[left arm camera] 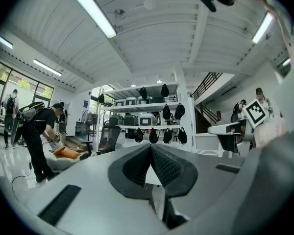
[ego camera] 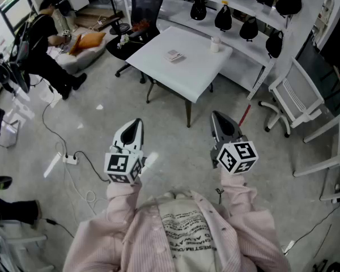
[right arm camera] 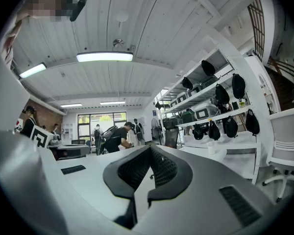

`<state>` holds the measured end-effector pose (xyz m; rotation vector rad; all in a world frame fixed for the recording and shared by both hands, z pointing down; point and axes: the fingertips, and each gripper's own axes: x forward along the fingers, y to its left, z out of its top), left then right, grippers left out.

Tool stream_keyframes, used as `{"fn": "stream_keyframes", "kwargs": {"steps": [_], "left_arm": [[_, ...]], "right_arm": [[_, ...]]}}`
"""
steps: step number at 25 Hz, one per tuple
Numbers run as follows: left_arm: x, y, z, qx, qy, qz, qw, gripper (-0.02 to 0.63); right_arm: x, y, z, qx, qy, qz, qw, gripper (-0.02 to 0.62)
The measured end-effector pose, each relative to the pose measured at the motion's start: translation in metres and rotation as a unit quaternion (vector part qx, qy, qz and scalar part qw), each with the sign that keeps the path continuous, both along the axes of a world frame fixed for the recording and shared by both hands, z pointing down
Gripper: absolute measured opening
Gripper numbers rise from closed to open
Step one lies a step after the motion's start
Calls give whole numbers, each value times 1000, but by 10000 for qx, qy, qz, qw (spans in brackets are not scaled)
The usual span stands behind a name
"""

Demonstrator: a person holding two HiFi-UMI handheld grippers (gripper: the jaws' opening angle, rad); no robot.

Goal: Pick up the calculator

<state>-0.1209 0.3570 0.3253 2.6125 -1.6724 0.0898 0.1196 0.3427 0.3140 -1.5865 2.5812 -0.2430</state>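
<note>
The left gripper (ego camera: 135, 124) and right gripper (ego camera: 216, 118) both have their jaws pressed together on nothing, held level at lower centre of the head view; beyond them is floor; the calculator (ego camera: 174, 55) lies flat on the white table (ego camera: 181, 79) at upper centre (well apart from both); I judge nothing is done yet; approach, grasp and lift all remain.

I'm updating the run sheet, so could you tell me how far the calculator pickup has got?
Done: nothing; the calculator lies on the white table, out ahead. In hand: nothing; the left gripper and right gripper are shut, empty, short of the table. Left: approach, open, grasp, lift.
</note>
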Motion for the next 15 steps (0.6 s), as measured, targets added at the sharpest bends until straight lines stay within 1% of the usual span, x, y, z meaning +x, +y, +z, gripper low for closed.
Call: {"fn": "stream_keyframes", "kwargs": {"steps": [5,11,12,13,15], "left_arm": [[4,-1,4,-38,50,-13,10000,2],[13,0,8,-60,79,-59,9999,2],[14,1,10,-69,98,-73,9999,2],[15,1,11,-84,119,-90,9999,2],[16,4,15,-120,146,-126,9997,2]], "right_arm": [[4,-3,2,29,-127,-21,9999,0],[10,-5,11,-78,-258,-150,9995,5],[12,-5,13,-91,-271,-149,9995,23],[13,-6,15,-113,-285,-156,9994,65],[15,-5,18,-165,-304,-186,9992,80]]}}
